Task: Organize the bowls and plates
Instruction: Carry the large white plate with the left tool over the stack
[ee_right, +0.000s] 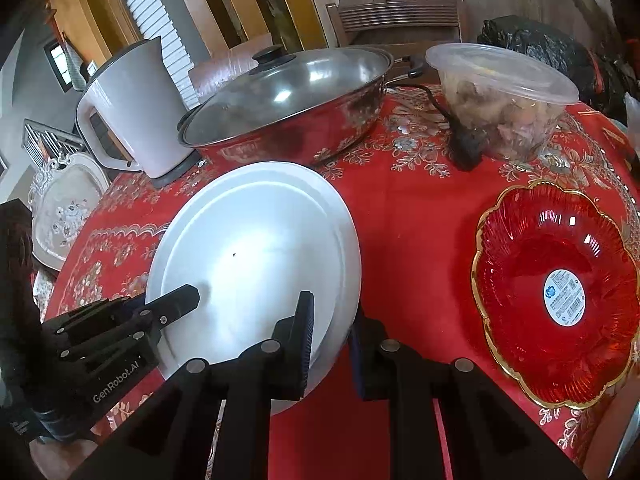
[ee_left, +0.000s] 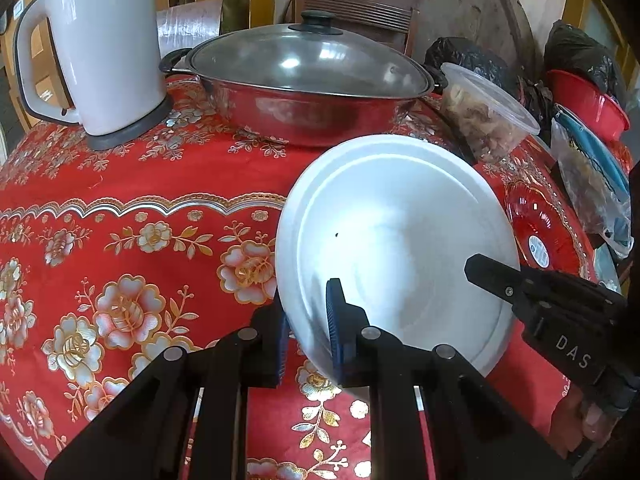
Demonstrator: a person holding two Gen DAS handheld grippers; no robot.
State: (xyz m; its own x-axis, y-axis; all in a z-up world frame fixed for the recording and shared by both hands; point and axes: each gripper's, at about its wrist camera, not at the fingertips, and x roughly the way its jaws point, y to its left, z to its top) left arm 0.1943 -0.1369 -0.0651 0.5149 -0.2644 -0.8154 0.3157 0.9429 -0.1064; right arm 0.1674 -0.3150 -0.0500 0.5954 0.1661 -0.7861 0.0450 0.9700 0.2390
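A white plate (ee_left: 396, 248) sits tilted above the red flowered tablecloth (ee_left: 120, 208), held up at its near edge from two sides. The left gripper (ee_left: 308, 332) pinches the plate's lower left rim, one blue-padded finger on top of the plate and the other underneath, so it is clamped onto the rim. The right gripper (ee_right: 330, 340) does the same on the opposite rim: its left finger lies over the plate's face and its right finger sits behind the edge, closed on the plate. In the left wrist view the right gripper's black finger reaches in over the plate from the right; in the right wrist view the left gripper's finger comes in from the left, with a hand (ee_right: 52, 456) partly visible below it.

To the right of the plate, well apart from it, a red glass bowl (ee_right: 560, 292) with a scalloped gold rim and a round sticker inside rests flat on the cloth. Behind the plate stands a steel wok (ee_right: 296, 120) under a glass lid with a black knob. A white electric kettle (ee_left: 96, 48) stands at the wok's left, and a clear lidded plastic tub (ee_right: 504, 96) of food at its right. Black plastic bags (ee_left: 472, 60) lie further back, near a wooden chair (ee_right: 396, 16).
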